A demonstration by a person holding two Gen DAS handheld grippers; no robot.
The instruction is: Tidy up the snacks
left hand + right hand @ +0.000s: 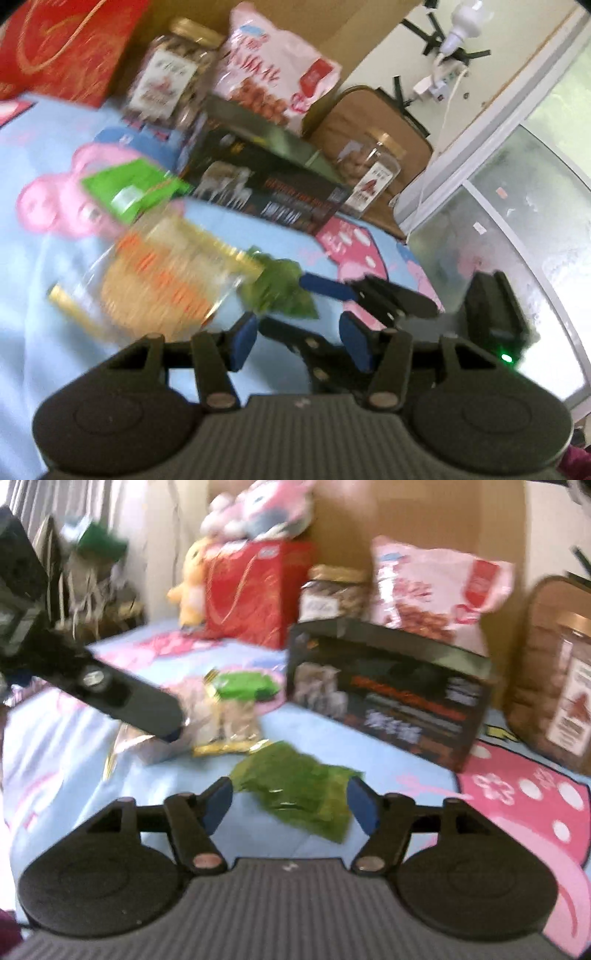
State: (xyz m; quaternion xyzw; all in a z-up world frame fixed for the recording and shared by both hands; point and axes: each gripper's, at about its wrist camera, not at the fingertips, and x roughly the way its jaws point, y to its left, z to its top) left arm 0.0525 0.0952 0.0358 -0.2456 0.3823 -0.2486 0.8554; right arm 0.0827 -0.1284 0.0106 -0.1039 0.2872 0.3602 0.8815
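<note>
The green bag (pixel 299 797) lies flat on the blue sheet (pixel 314 734), right in front of the right gripper (pixel 290 805). Its jaws are open and hold nothing; the bag sits between the two blue tips, a bit ahead. The bag's long side runs at a slant across the gap. The left gripper (pixel 301 341) is open too, and empty. The cracker bag (pixel 162 280) lies ahead of it, off to its left. I think the right hand is nearer the green bag, so it should grab that one.
</note>
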